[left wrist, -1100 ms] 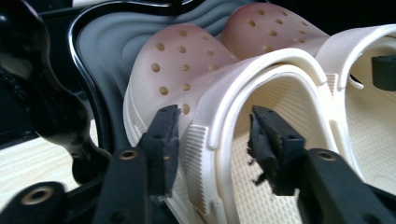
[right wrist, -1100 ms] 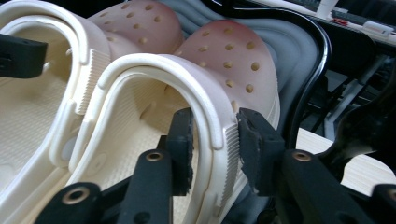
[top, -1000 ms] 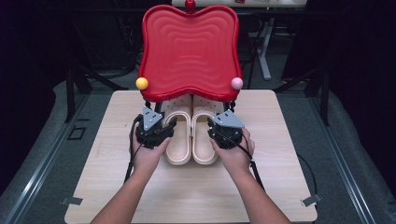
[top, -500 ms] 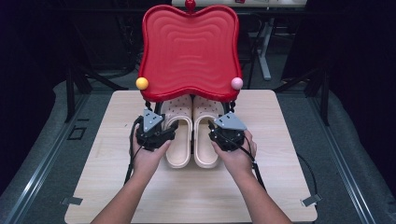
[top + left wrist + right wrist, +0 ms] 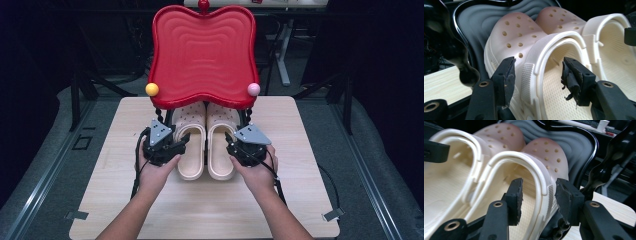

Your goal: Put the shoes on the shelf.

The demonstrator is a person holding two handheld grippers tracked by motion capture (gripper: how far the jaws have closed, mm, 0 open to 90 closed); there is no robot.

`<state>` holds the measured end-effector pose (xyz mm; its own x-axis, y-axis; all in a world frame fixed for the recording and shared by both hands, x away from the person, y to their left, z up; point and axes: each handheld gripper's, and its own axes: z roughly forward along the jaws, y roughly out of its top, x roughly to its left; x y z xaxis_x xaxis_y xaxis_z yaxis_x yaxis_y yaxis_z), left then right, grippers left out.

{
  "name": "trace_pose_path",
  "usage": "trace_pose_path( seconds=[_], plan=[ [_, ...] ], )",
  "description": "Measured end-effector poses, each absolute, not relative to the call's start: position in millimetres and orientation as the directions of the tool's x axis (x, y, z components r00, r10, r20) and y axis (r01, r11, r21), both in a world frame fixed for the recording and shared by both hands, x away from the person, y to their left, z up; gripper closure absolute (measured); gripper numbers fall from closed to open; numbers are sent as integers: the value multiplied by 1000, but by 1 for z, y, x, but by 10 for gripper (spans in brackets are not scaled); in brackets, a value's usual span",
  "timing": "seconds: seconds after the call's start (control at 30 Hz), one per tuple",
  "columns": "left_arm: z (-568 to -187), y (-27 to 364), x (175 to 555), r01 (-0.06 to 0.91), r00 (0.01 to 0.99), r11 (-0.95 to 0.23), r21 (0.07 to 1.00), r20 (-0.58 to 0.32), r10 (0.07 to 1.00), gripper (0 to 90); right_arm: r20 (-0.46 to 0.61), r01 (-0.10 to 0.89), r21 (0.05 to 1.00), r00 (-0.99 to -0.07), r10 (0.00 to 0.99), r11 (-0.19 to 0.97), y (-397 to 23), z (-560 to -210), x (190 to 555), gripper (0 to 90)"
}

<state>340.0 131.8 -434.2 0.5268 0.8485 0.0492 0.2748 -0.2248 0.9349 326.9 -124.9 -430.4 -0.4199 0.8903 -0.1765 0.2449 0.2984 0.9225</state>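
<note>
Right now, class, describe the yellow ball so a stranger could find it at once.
Start at the big red tray standing over the wooden table. The yellow ball sits at its lower left corner, above the left shoe. Its twin on the opposite corner is pink.

A red wavy tray (image 5: 202,55) stands raised over the far edge of the wooden table (image 5: 300,200), a yellow ball (image 5: 152,89) and a pink ball (image 5: 253,89) at its near corners.

I worked in what looked like a lab or test room: a plain wooden table (image 5: 300,200) on grey floor (image 5: 50,170) with metal rails (image 5: 30,200), dark surroundings, and black desk and stand legs (image 5: 80,90) behind.
</note>
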Motion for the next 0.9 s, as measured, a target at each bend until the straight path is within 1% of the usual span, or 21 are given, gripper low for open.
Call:
trace_pose_path(
  seconds=[0.1,0.3,0.43,0.5,0.6,0.73,0.9],
  plan=[
    [-433,135,337,276,529,-219,936,42,848,446,-157,240,929,-433,888,282,-128,-426,321,561],
    [-435,140,333,271,532,-200,941,26,847,481,-105,228,943,-482,870,240,-131,-421,312,546],
    [-436,141,327,266,543,-201,943,26,839,503,-115,213,945,-493,862,248,-131,-420,303,556],
    [-436,143,322,264,562,-210,941,27,827,563,-118,212,943,-503,856,255,-131,-421,299,579],
    [-436,145,313,256,570,-225,940,41,820,593,-131,215,938,-508,851,273,-133,-423,292,600],
    [-440,149,297,249,592,-220,943,31,805,593,-129,222,935,-513,849,277,-137,-428,280,602],
    [-455,151,278,273,623,-227,935,8,782,590,-127,227,929,-544,830,291,-137,-441,260,586]
  ],
)
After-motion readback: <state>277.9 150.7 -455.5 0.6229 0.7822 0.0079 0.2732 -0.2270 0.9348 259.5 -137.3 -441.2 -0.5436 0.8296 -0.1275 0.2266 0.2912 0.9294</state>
